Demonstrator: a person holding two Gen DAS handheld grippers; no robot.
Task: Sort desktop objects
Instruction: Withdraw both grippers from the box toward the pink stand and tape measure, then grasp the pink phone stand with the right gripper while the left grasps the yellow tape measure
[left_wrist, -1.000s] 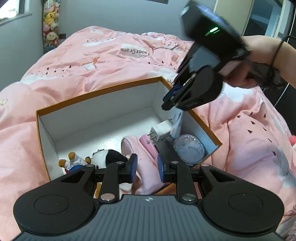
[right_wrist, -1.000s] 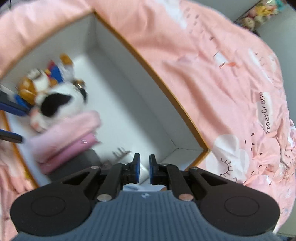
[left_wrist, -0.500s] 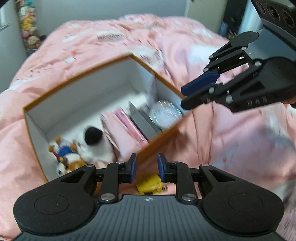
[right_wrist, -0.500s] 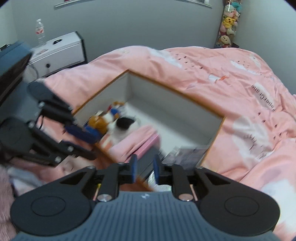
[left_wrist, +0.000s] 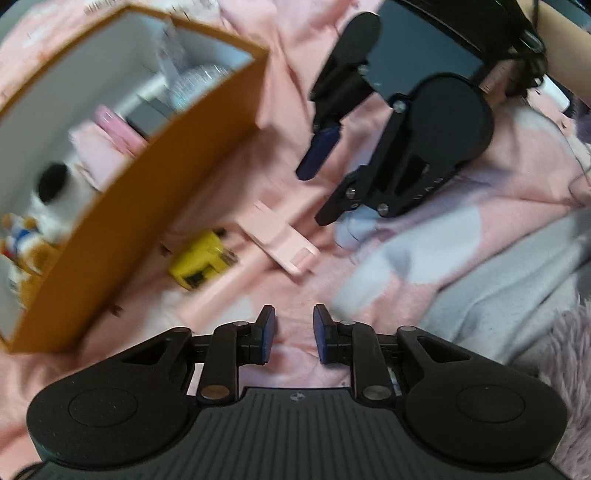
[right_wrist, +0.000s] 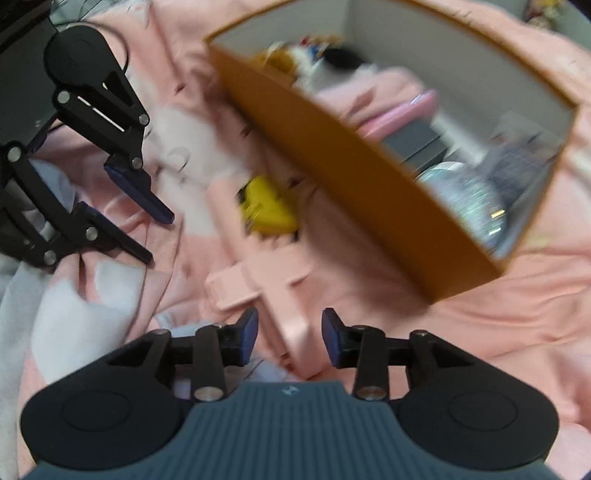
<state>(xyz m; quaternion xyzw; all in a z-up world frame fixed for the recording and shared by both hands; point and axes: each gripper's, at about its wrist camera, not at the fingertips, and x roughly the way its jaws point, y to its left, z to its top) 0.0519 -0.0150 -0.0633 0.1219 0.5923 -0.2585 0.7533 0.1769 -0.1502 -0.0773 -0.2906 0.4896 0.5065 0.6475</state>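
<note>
Pink stand (right_wrist: 266, 291) lies beside box (right_wrist: 351, 184) wall, under parted right gripper (right_wrist: 289, 334).

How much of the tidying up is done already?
Much is done: a plush toy, a pink pouch and other things sit inside the box. Both the left gripper and right gripper are empty, the right's jaws just opening. The yellow toy and pink stand lie outside on the bedspread.
</note>
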